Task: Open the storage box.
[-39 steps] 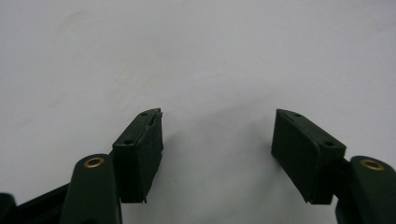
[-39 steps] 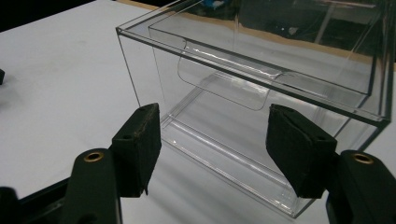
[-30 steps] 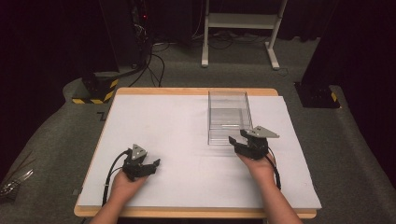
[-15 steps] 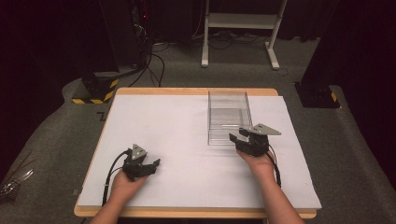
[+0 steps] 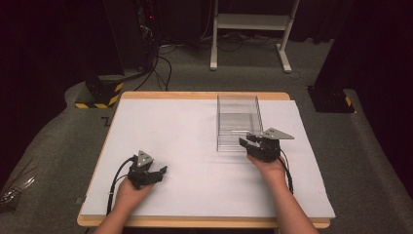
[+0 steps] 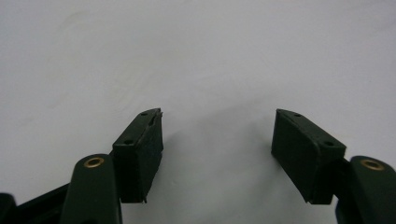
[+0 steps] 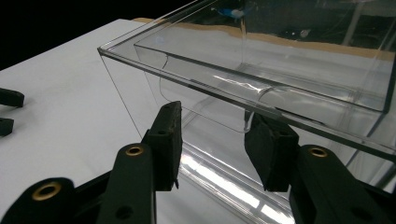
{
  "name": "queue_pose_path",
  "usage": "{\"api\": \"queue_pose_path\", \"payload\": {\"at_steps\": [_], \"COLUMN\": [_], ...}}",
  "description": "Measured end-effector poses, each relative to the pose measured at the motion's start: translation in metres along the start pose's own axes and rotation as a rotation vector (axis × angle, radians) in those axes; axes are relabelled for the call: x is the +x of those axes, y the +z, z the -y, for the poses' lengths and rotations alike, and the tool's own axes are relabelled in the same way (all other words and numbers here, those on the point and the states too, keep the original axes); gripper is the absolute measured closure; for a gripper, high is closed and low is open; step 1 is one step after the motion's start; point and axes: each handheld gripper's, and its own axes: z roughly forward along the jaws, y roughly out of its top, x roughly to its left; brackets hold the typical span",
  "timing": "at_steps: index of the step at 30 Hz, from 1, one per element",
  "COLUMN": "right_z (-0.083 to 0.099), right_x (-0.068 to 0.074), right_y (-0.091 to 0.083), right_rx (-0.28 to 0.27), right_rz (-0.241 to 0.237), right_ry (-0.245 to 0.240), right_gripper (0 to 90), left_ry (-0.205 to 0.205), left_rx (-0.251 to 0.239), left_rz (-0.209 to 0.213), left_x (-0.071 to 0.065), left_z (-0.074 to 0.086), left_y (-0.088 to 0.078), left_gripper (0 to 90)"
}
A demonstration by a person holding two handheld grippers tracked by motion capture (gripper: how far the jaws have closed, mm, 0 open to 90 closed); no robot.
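At the clear box's near wall, closing right tongs straddle it, contact unclear; left tongs spread.

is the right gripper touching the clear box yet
Cannot tell. In the right gripper view the right gripper, jaws just closing, sits at the clear box near wall, but clear plastic hides any contact.

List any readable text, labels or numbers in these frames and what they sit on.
None readable.
A dark mark on the grey floor covering beside the table's left edge could be a letter, but is cut off and too blurred to read.
The clear box and both grippers carry no visible print.
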Motion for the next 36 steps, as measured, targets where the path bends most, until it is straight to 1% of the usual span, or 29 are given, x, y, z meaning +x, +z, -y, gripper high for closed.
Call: {"api": "queue_pose_path", "payload": {"at_steps": [10,24,31,36], "right_z": [0.001,0.002,0.003,0.003], "right_x": [-0.005,-0.009,-0.011,-0.013], "right_y": [0.002,0.003,0.003,0.002], "right_rx": [-0.013,-0.023,-0.025,-0.025], "right_rz": [-0.029,-0.043,-0.058,-0.074], "right_ry": [-0.011,-0.008,-0.015,-0.019], "right_gripper": [61.7,66.4,67.3,70.1], "left_ry": [0.0,0.0,0.0,0.0], "left_rx": [0.0,0.0,0.0,0.0], "left_rz": [0.0,0.0,0.0,0.0], "left_x": [0.0,0.0,0.0,0.0], "left_z": [0.0,0.0,0.0,0.0], "left_y": [0.0,0.0,0.0,0.0], "left_gripper": [34.0,34.0,34.0,34.0]}}
